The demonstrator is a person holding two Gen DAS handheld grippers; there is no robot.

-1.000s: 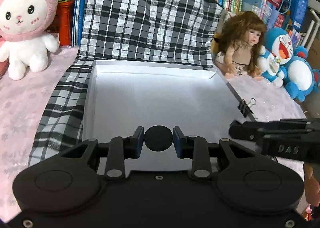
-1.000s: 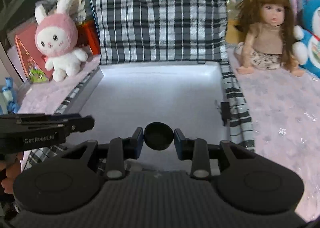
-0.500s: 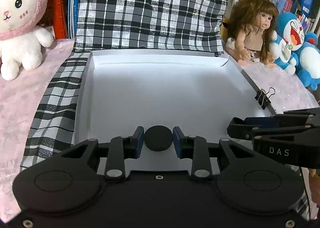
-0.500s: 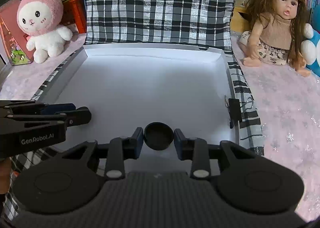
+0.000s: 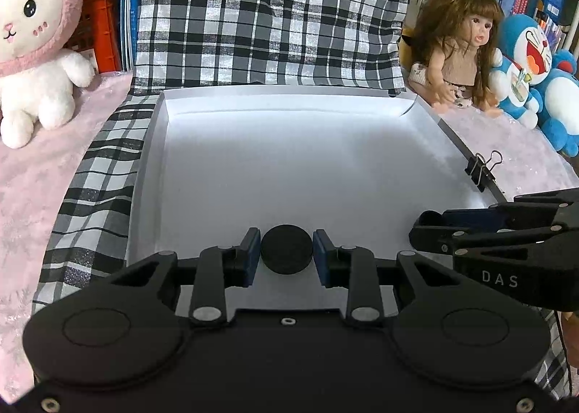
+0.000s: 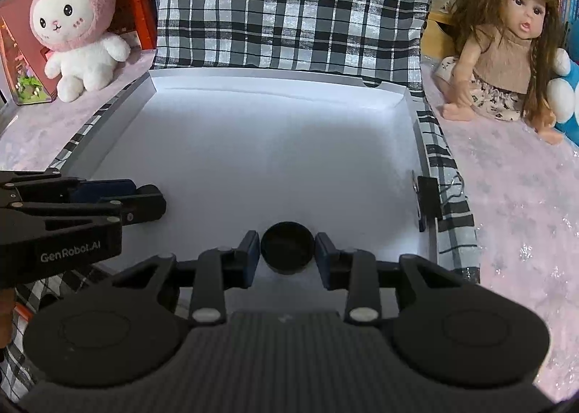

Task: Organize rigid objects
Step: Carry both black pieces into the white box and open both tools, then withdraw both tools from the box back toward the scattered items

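Note:
My left gripper [image 5: 286,254] is shut on a round black disc [image 5: 286,253], held low over the near end of the white box [image 5: 155,145]. My right gripper [image 6: 287,253] is shut on a small round black cap [image 6: 287,248], hollow side up, also over the near end of the white box [image 6: 409,112]. The right gripper shows side-on in the left wrist view [image 5: 427,232]. The left gripper shows side-on at the left of the right wrist view [image 6: 152,206]. The box floor holds nothing else.
The box lies in a black-and-white plaid bag [image 5: 267,15] on a pink cloth [image 6: 514,196]. A binder clip [image 5: 479,168] grips the box's right wall. A pink rabbit plush [image 6: 72,22] sits left; a doll [image 6: 506,43] and blue plush toys [image 5: 535,65] sit right.
Both grippers have moved forward and lower over the box, each still holding its black piece. The box looms larger and the two grippers stand side by side.

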